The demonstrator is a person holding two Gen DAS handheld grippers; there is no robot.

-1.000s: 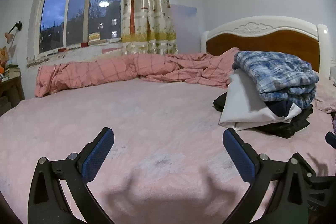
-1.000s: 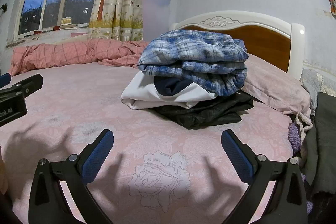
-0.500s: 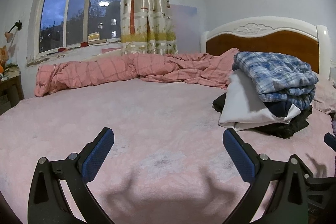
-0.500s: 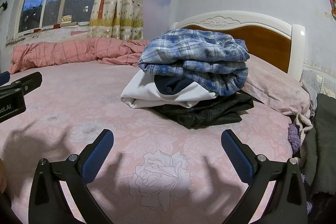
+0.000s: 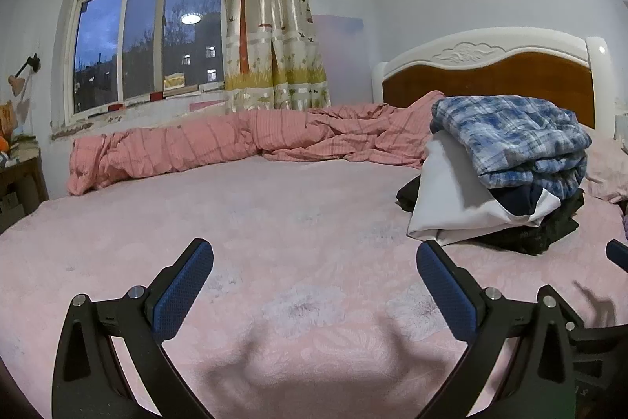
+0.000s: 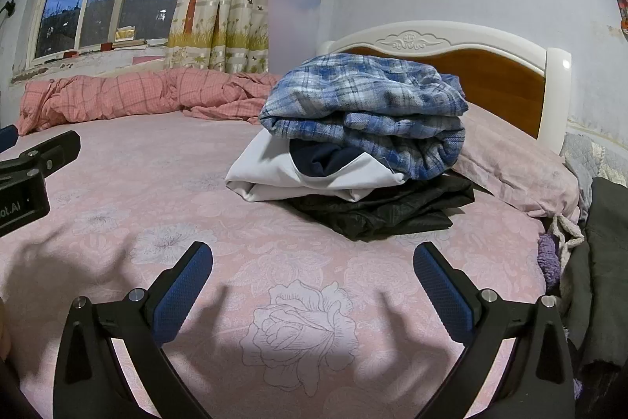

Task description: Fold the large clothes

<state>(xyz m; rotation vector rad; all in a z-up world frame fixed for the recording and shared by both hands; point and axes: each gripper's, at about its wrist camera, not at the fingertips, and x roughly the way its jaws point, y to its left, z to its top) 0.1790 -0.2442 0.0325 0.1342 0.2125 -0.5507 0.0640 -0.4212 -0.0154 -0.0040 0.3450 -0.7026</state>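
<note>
My left gripper (image 5: 314, 262) is spread wide with nothing between its blue pads, hovering just above the pink bedspread (image 5: 274, 222); my right gripper (image 6: 312, 262) is spread just as wide and equally empty, over a large rose printed on the same cover. In the right wrist view I see the body of the left gripper at the left edge, and the only writing I can read is a cut-off white label ending in "ot.AI" on its black housing. In the left wrist view a blue pad tip of the right gripper pokes in at the right edge. The task's clothes sit ahead of both grippers, toward the headboard (image 6: 490, 65), as a folded stack (image 6: 365, 152): a blue plaid garment (image 6: 365, 97) on top, a dark navy piece tucked in a white garment (image 6: 274, 175) beneath it, and a black garment (image 6: 392, 211) at the bottom touching the bedspread. The stack is well apart from either gripper. A pink checked duvet (image 5: 235, 140) lies bunched along the far edge of the bed under the window (image 5: 145, 42), beside a tree-print curtain (image 5: 271, 26). To the right, dark and purple fabrics (image 6: 588, 262) are heaped at the bed's edge, near a pink pillow (image 6: 518, 171).
</note>
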